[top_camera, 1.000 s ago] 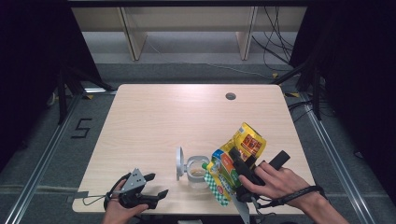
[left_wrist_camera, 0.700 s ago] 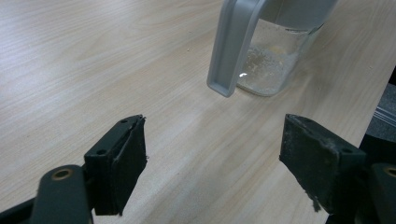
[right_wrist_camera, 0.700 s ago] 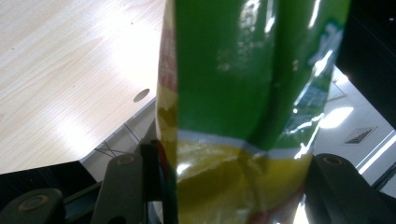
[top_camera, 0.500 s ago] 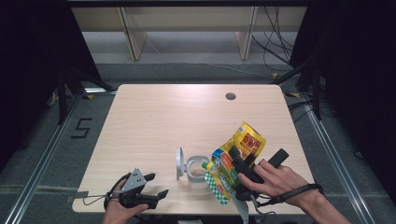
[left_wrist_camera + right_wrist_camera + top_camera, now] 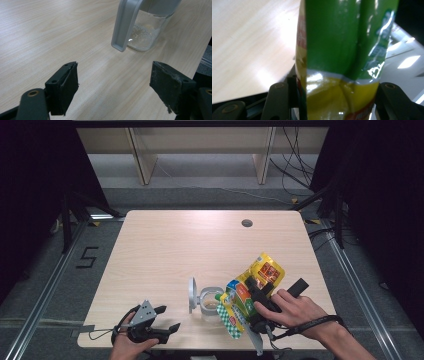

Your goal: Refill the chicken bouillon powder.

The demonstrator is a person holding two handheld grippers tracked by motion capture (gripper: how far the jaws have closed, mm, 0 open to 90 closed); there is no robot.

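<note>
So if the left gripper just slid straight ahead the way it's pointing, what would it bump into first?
Probably the clear jar with its grey flip lid. The left gripper is open, and bare table lies between, though depth is hard to judge.

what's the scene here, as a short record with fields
work in hand: tipping a snack bag over a clear jar
right gripper: shut on the bag, held tilted with its lower end by the jar mouth
left gripper: open, nothing between the jaws, low over the table near its front edge
jar: upright, grey flip lid open to its left, a little pale content at the bottom
</note>
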